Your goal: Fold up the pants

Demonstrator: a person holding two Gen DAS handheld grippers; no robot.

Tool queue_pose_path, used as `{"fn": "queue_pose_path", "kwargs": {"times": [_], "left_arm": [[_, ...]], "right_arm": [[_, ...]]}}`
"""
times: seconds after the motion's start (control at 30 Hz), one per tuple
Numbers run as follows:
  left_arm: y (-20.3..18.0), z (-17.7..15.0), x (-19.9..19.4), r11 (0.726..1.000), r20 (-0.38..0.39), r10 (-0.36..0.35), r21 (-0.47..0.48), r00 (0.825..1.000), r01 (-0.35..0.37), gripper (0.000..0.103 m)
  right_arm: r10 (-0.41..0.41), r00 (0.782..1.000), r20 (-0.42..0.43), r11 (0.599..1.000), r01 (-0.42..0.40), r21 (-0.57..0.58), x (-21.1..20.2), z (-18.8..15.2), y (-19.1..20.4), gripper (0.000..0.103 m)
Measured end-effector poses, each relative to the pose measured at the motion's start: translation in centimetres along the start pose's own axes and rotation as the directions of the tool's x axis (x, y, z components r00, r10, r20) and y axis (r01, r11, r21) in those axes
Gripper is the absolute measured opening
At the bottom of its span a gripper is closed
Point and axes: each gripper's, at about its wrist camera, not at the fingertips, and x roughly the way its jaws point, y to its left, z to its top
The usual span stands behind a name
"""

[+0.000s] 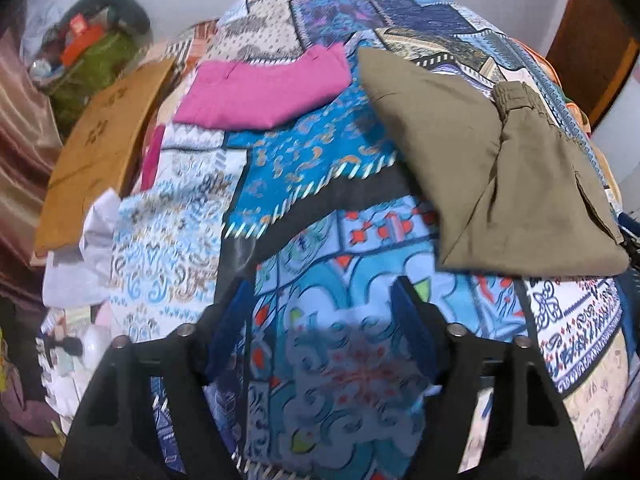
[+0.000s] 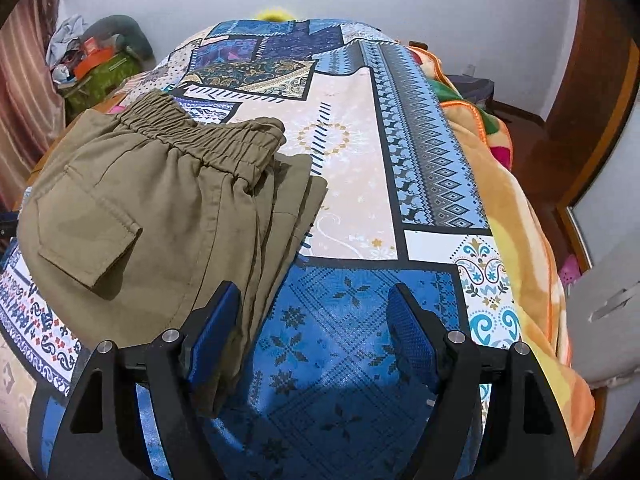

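Note:
The olive-green pants (image 2: 160, 216) lie folded in a compact stack on the patterned bedspread (image 2: 352, 160), elastic waistband at the far end, a back pocket on top. In the left wrist view the pants (image 1: 480, 160) lie at the upper right. My right gripper (image 2: 316, 332) is open and empty, just right of the stack's near edge; its left finger (image 2: 216, 332) overlaps the cloth edge. My left gripper (image 1: 324, 320) is open and empty above the bedspread (image 1: 304, 168), short of the pants and to their left.
A folded pink garment (image 1: 264, 88) lies farther back on the bed. A brown board (image 1: 100, 144) and white cloth (image 1: 80, 256) sit at the left edge. An orange blanket (image 2: 516, 216) covers the bed's right side. A cluttered bag (image 2: 100, 68) stands by the curtain.

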Motion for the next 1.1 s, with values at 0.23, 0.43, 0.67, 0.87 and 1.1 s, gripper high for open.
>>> {"fn": "queue_pose_path", "kwargs": {"times": [0.23, 0.43, 0.67, 0.87, 1.1], "left_arm": [[-1.2, 1.9, -3.0, 0.995, 0.105, -0.085, 0.06, 0.991, 0.079, 0.068], [-4.7, 4.7, -0.8, 0.971, 0.07, -0.191, 0.158, 0.979, 0.179, 0.068], [-3.4, 4.8, 2.0, 0.995, 0.045, -0.059, 0.081, 0.997, 0.056, 0.069], [-0.2, 4.7, 1.1, 1.0, 0.06, 0.006, 0.022, 0.998, -0.008, 0.061], [-1.8, 6.7, 0.8, 0.987, 0.078, -0.157, 0.027, 0.984, 0.156, 0.061]], "right_arm": [[0.016, 0.999, 0.034, 0.998, -0.018, 0.058, -1.9, 0.2, -0.5, 0.073], [0.05, 0.995, 0.084, 0.993, -0.058, 0.101, -3.3, 1.2, -0.7, 0.073], [0.075, 0.997, 0.002, 0.995, -0.075, 0.067, -0.8, 0.1, 1.0, 0.073], [0.076, 0.997, 0.008, 0.993, -0.077, 0.085, -1.0, -0.1, 0.4, 0.073], [0.099, 0.994, 0.042, 0.989, -0.103, 0.11, -1.2, 1.7, -0.4, 0.073]]}}
